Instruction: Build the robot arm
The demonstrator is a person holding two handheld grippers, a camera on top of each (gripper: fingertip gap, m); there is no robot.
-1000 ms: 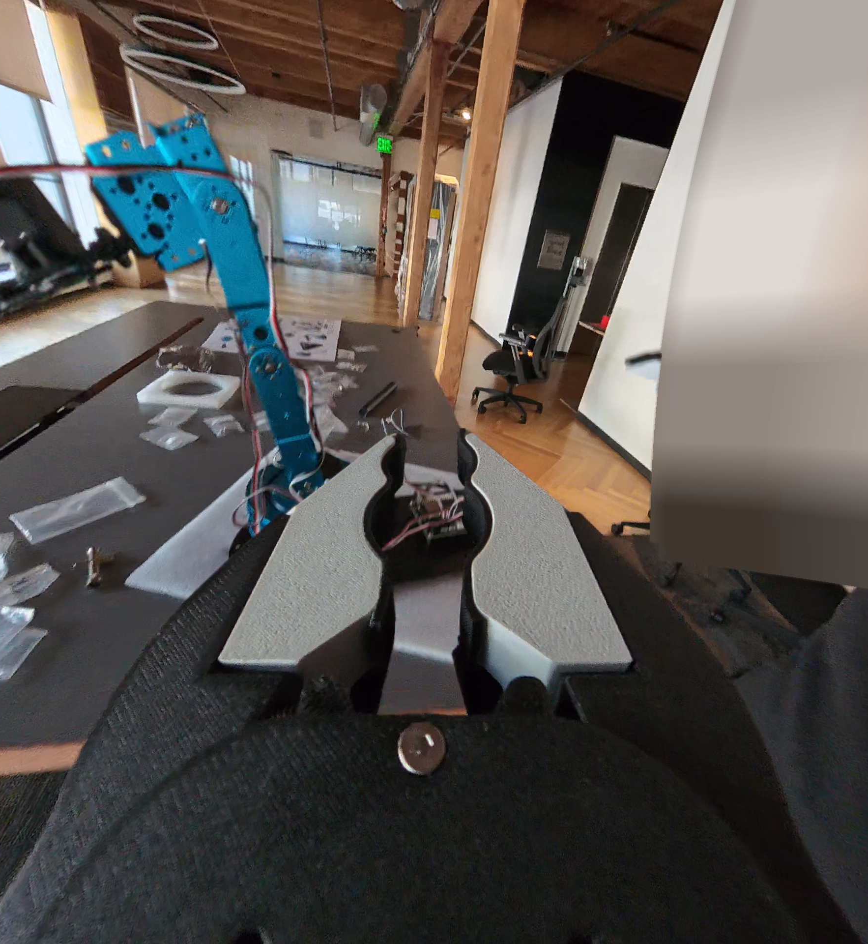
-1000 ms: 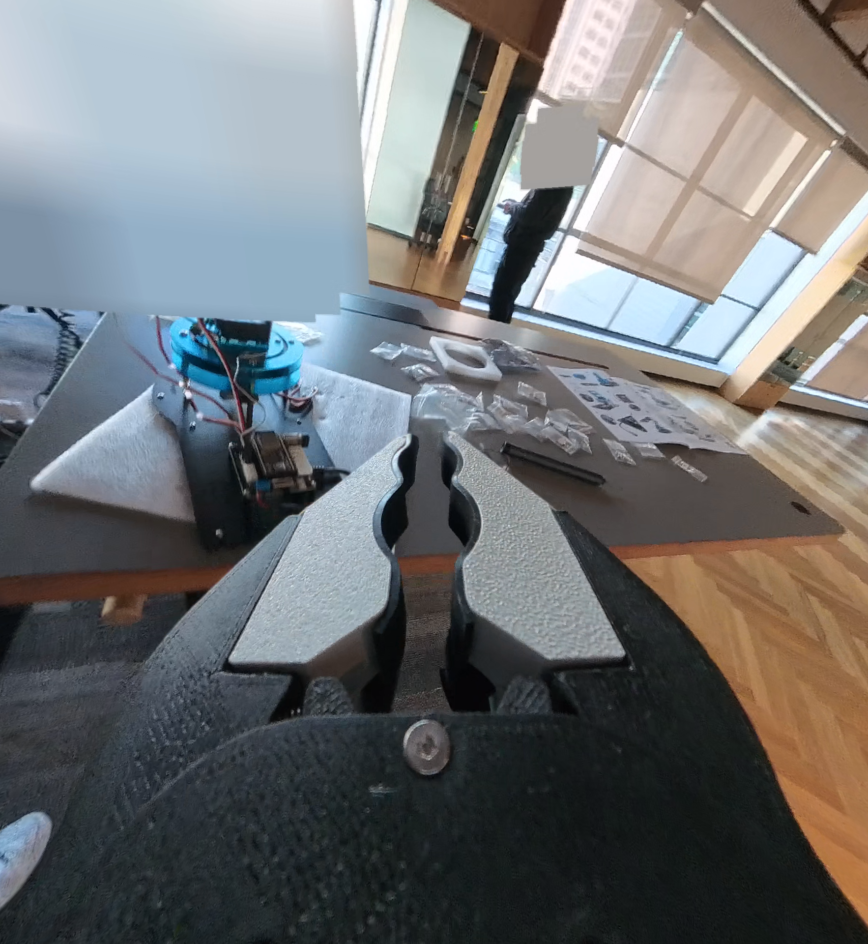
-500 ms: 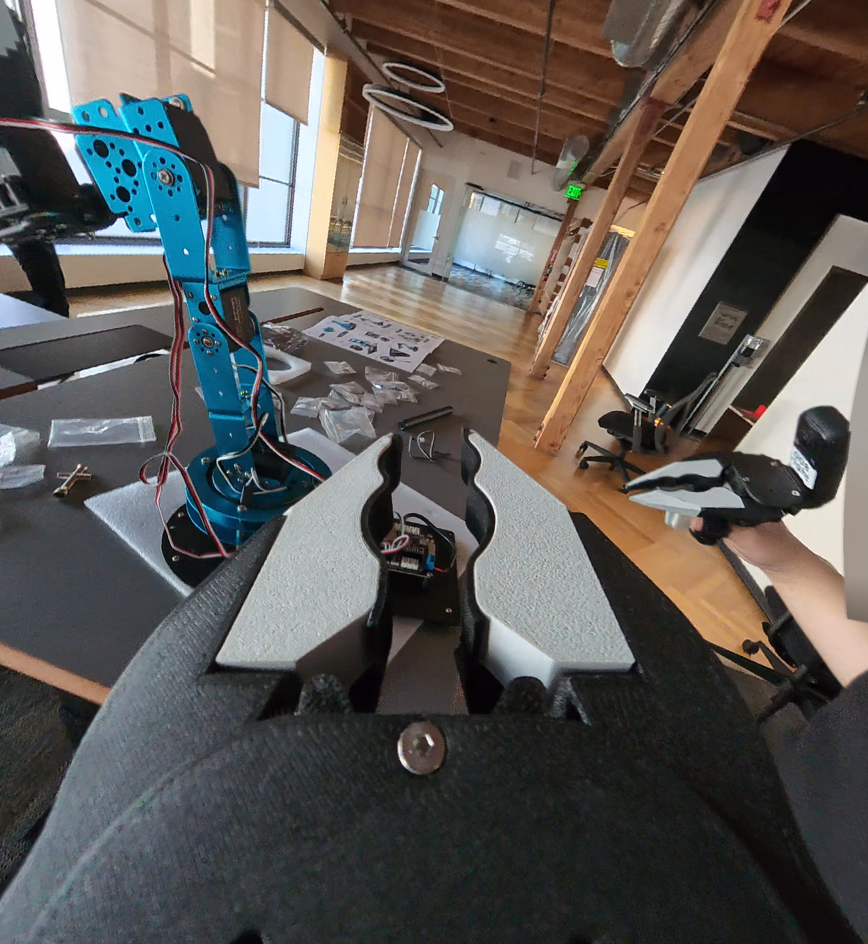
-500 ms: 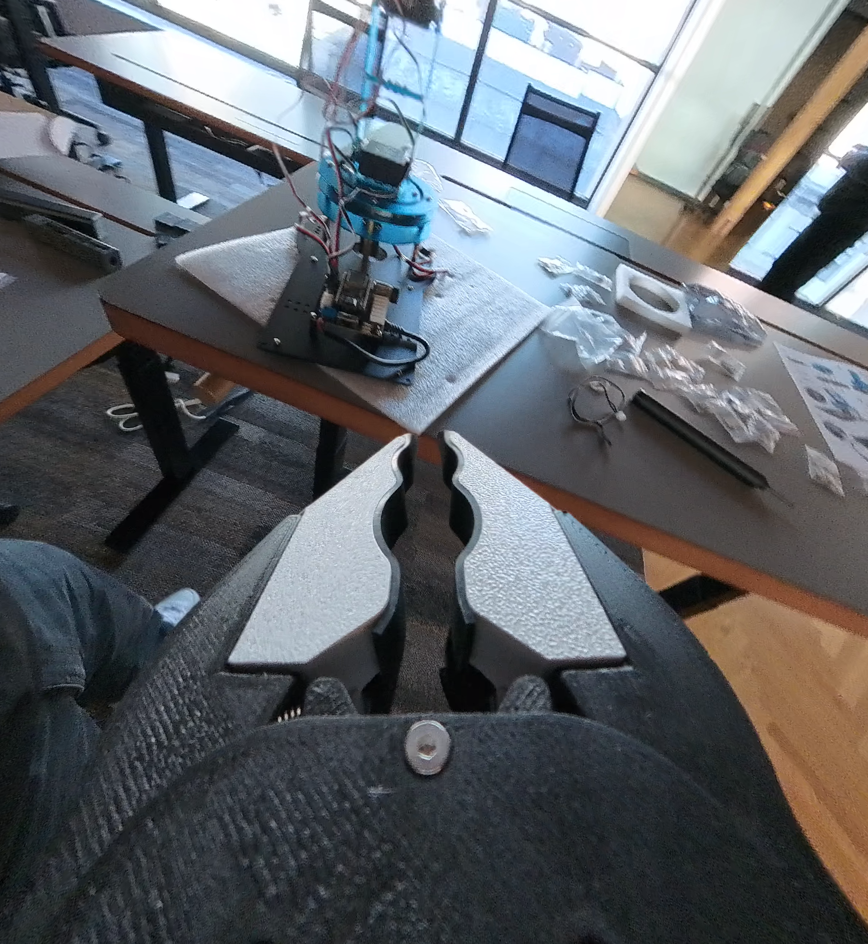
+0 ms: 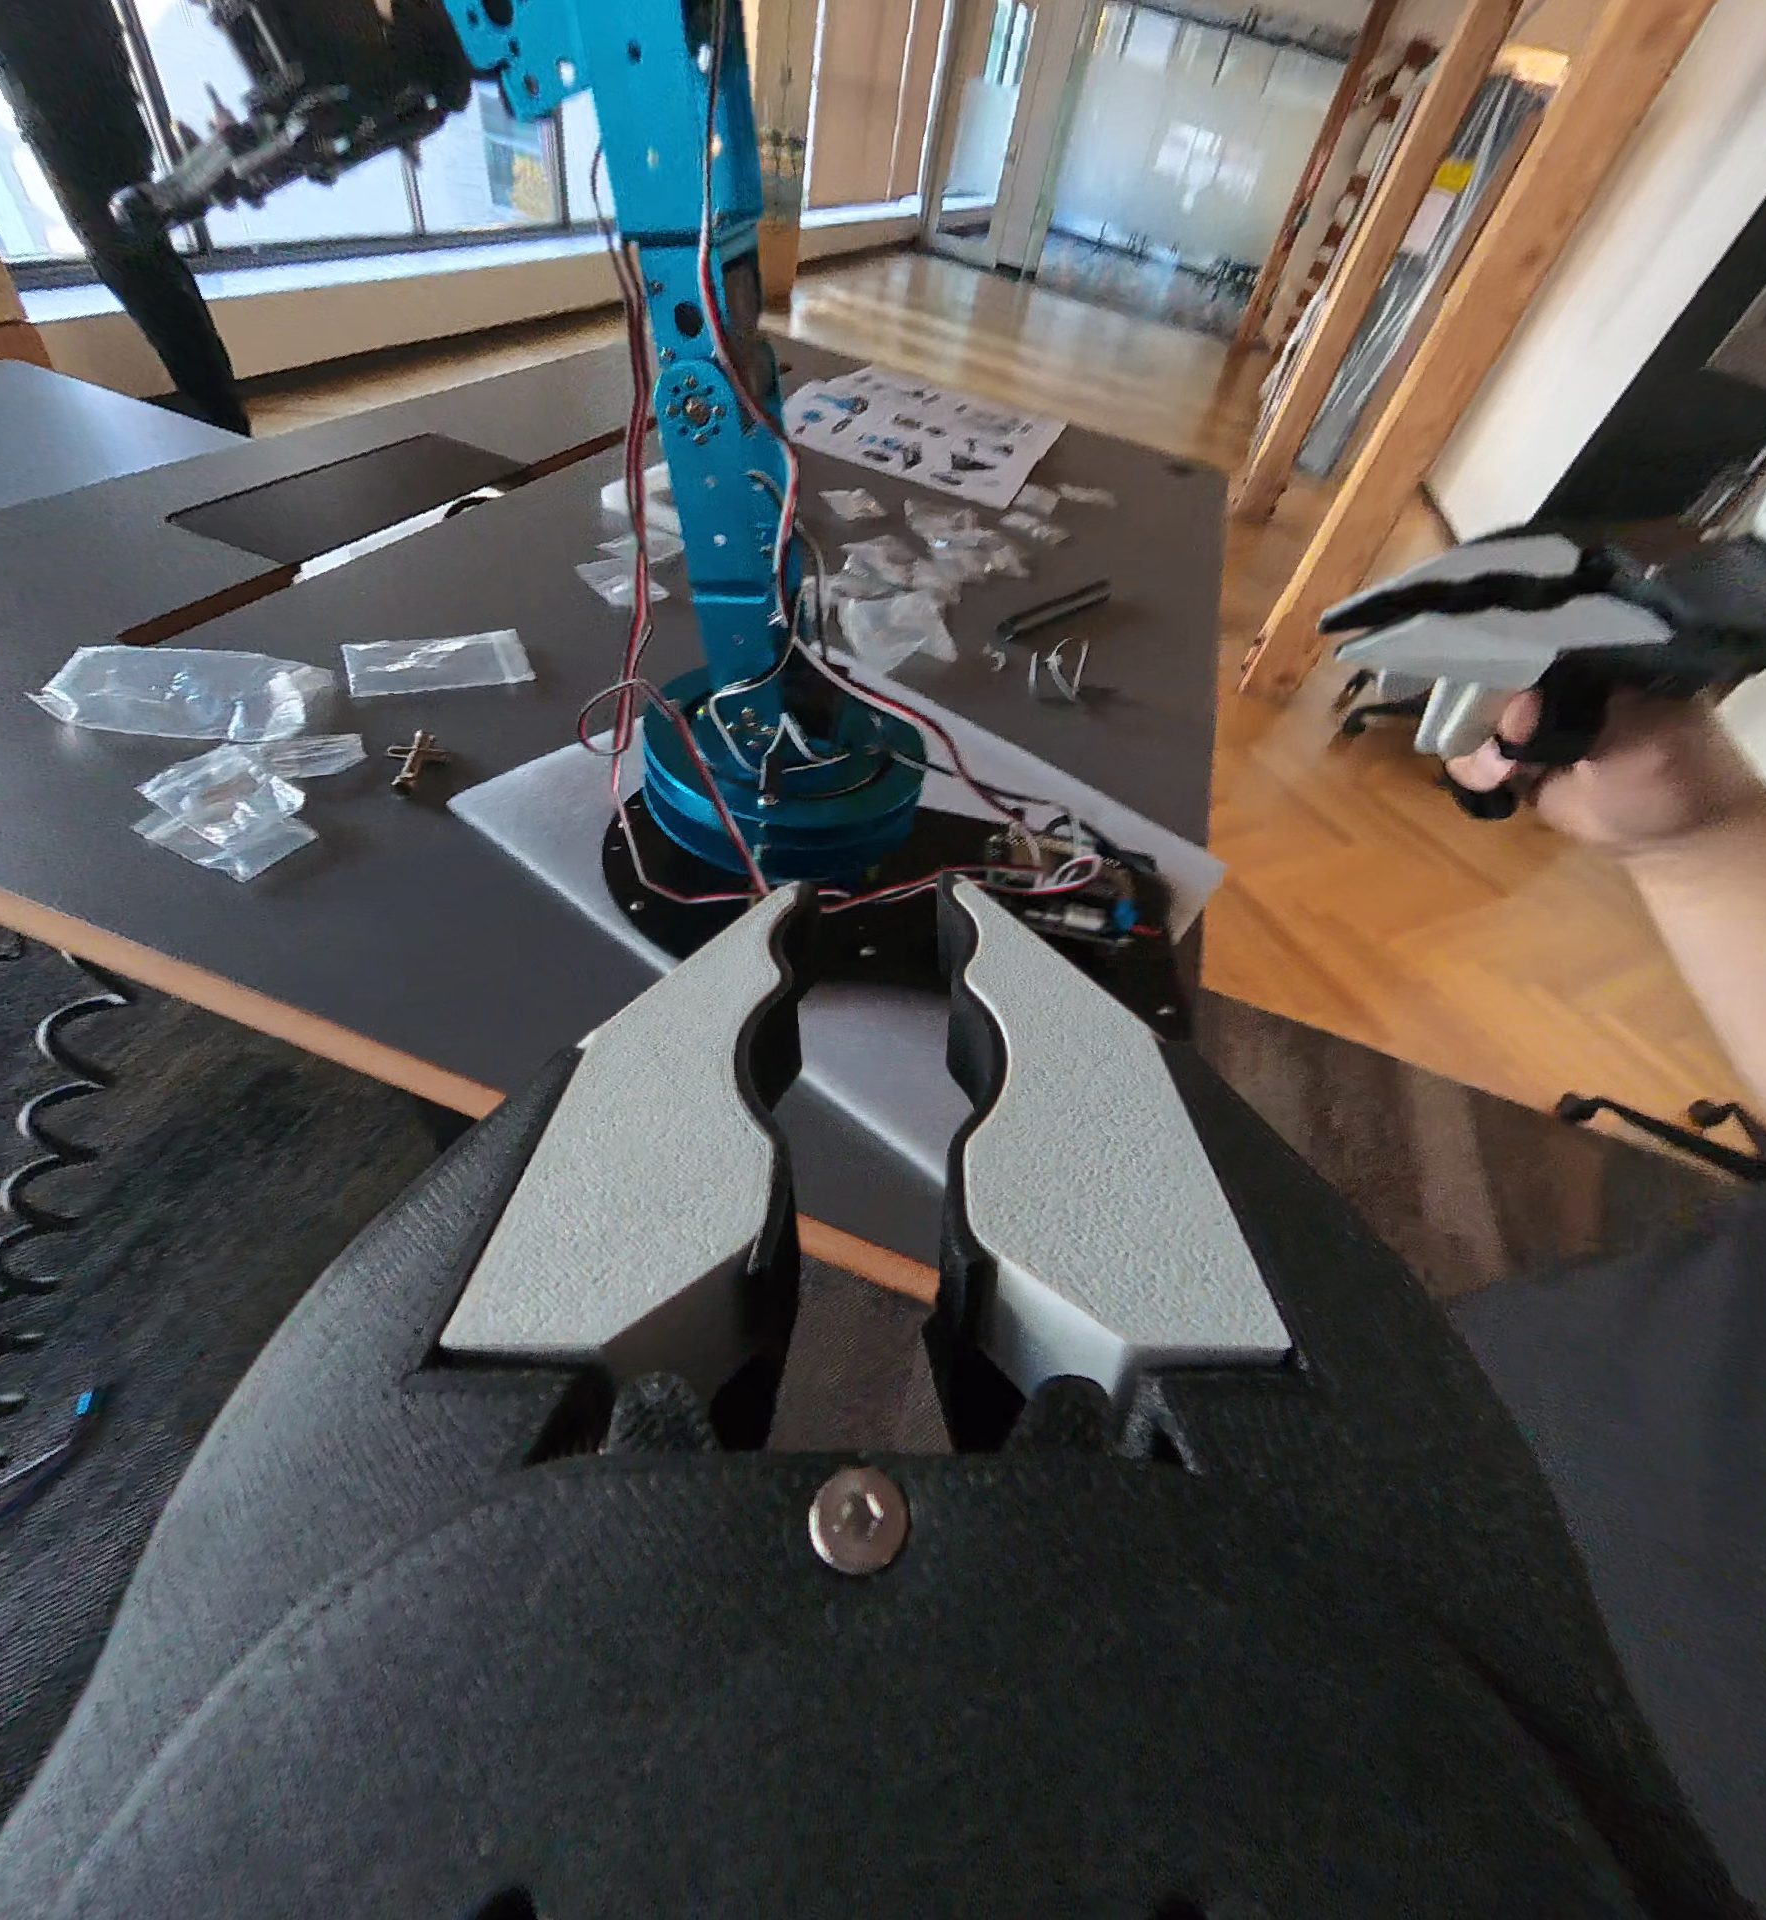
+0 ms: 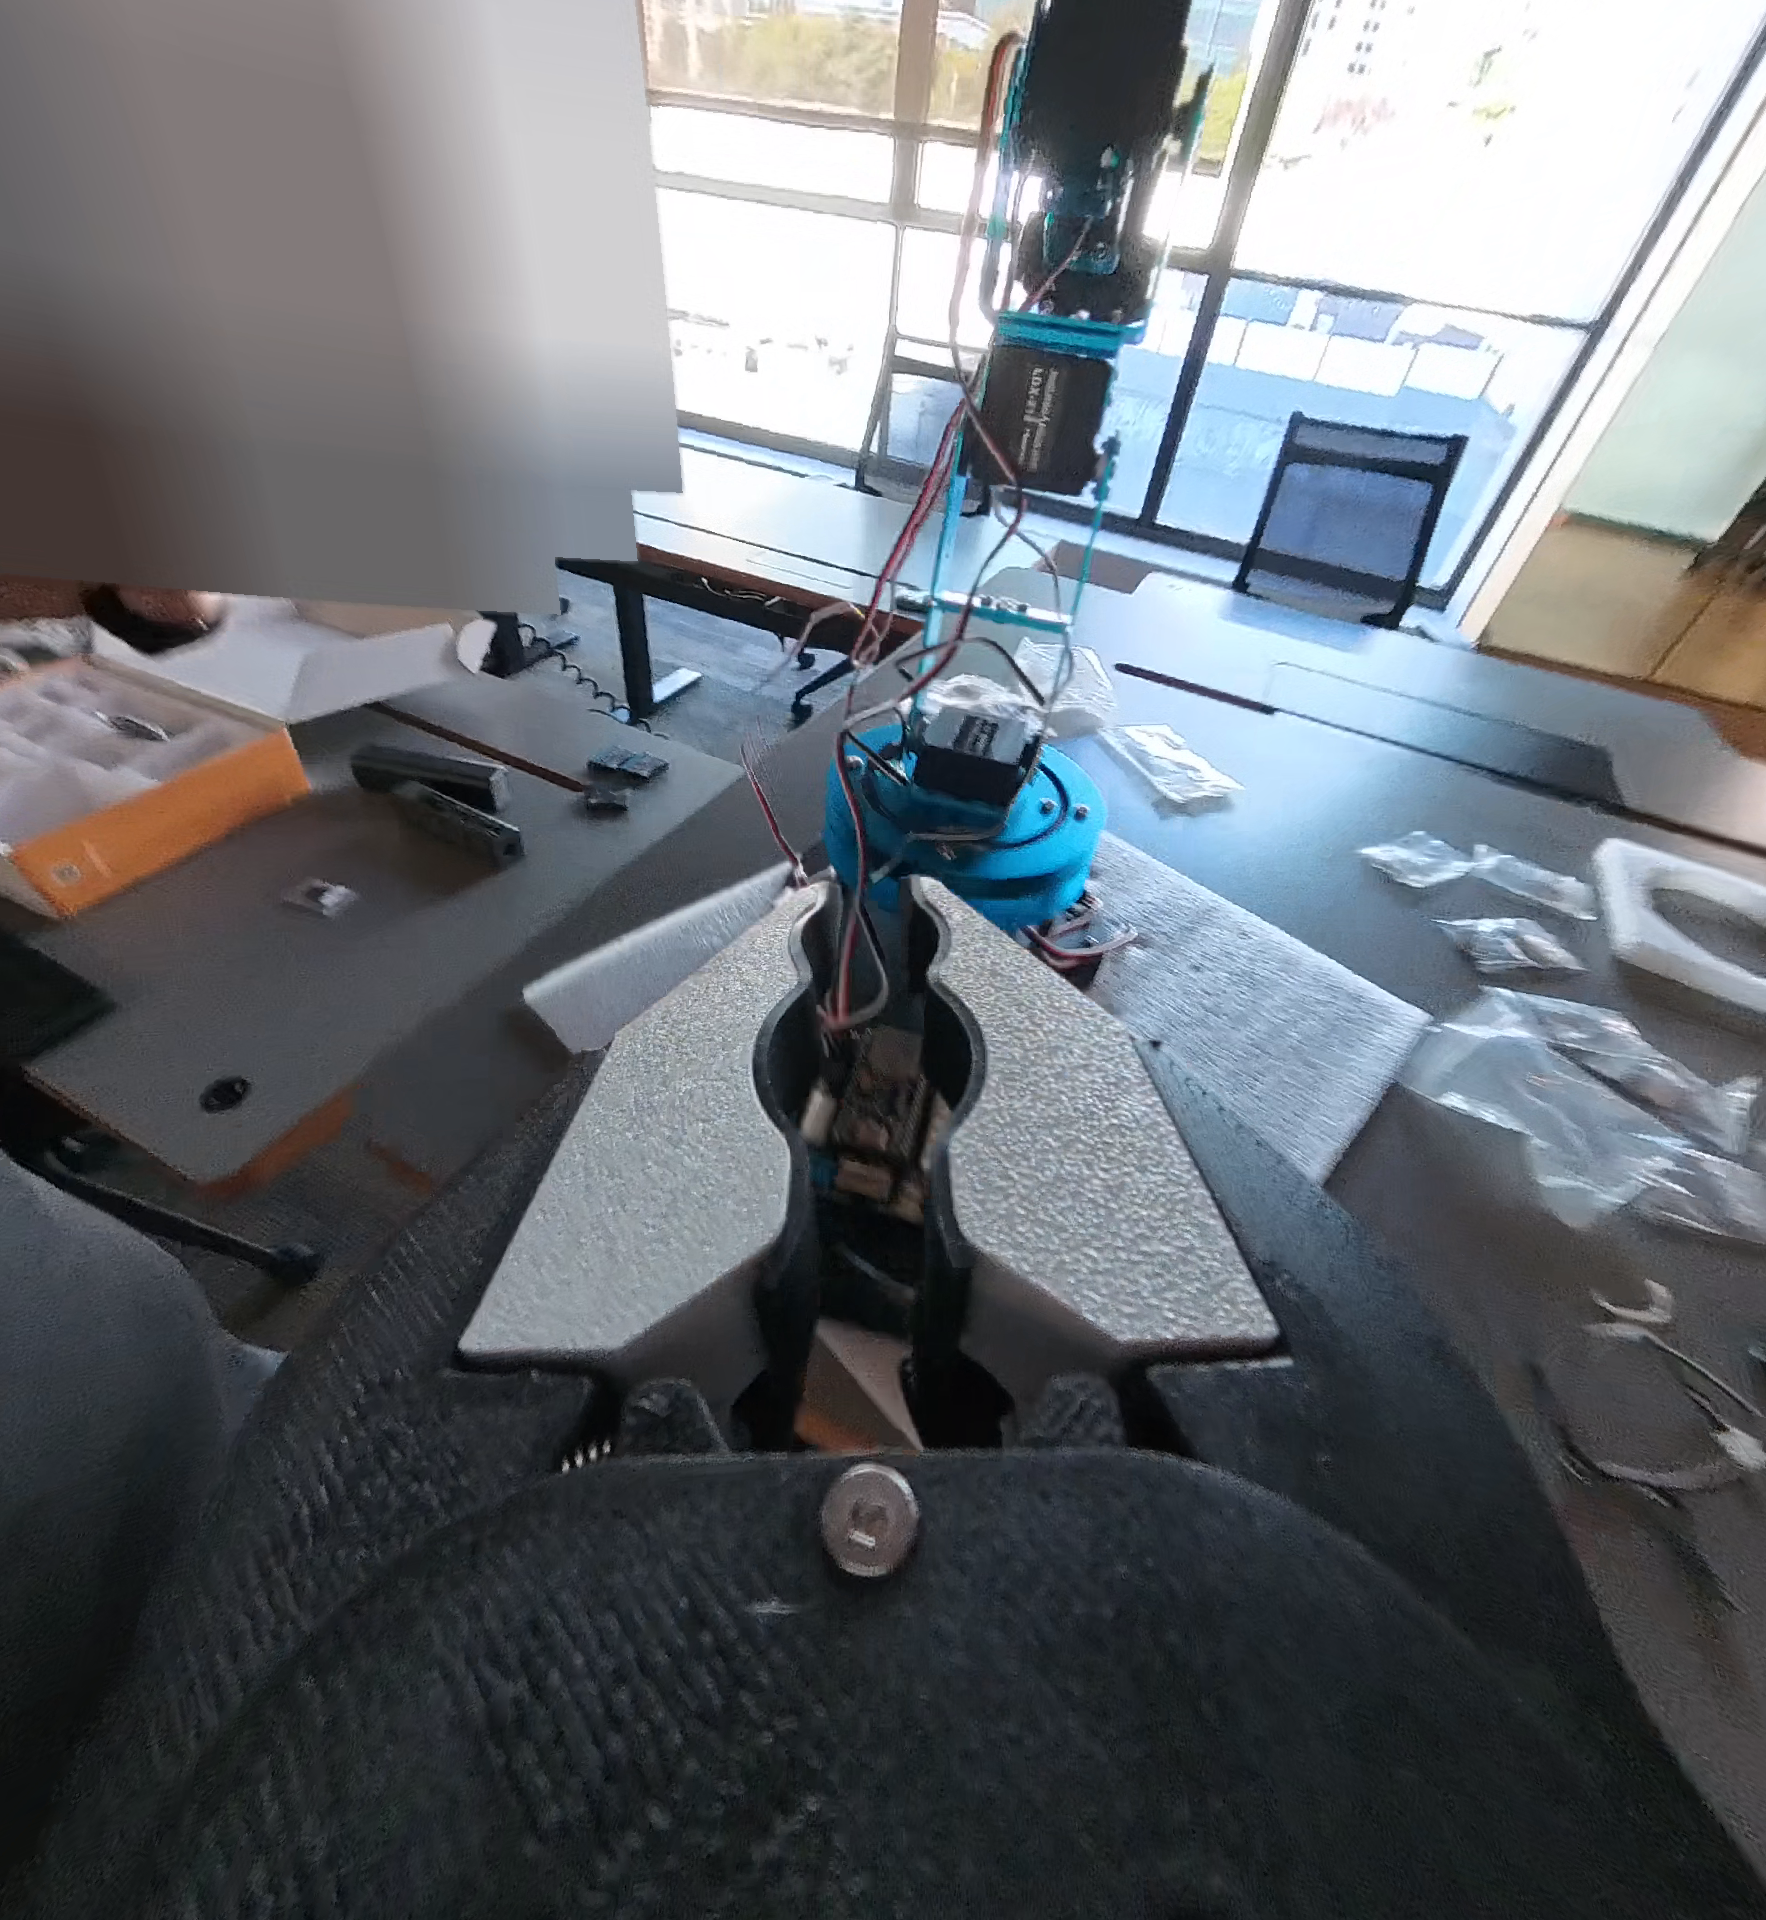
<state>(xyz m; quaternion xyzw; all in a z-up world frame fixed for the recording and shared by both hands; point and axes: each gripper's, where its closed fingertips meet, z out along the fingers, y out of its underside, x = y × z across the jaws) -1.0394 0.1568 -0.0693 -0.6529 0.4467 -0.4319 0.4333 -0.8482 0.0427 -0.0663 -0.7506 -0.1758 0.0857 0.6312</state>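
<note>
A blue robot arm kit (image 5: pixel 723 499) stands on a round blue base (image 5: pixel 780 779) on a black plate (image 5: pixel 889 951) over a white foam sheet (image 5: pixel 858 1081) at the dark table's corner. My left gripper (image 5: pixel 874 902) is open and empty, short of the table edge, pointing at the base. A small circuit board (image 5: pixel 1076 899) with red and white wires lies on the plate. My right gripper (image 5: pixel 1341 634) is held off the table's right side. In the right wrist view, the right gripper (image 6: pixel 871 899) is narrowly open and empty, above the circuit board (image 6: pixel 874 1101), facing the blue base (image 6: pixel 962 831).
Small plastic bags (image 5: pixel 183 691), a metal cross key (image 5: pixel 417 753), a black rod (image 5: pixel 1055 608) and a printed sheet (image 5: pixel 920 436) lie on the table (image 5: pixel 339 935). A white foam frame (image 6: pixel 1731 935) lies right. An orange-sided box (image 6: pixel 100 769) sits on a second table. Wooden posts (image 5: pixel 1430 343) stand behind. The grippers' ends are close to 25 cm from one another. About 15 cm separates my left fingertips from the round blue base (image 5: pixel 780 779). Between my left fingertips and the blue robot arm kit (image 5: pixel 723 499) there is roughly 15 cm.
The left gripper has drawn back and turned left, so the table edge now lies before it. The right gripper has risen from below the table edge to above the circuit board.
</note>
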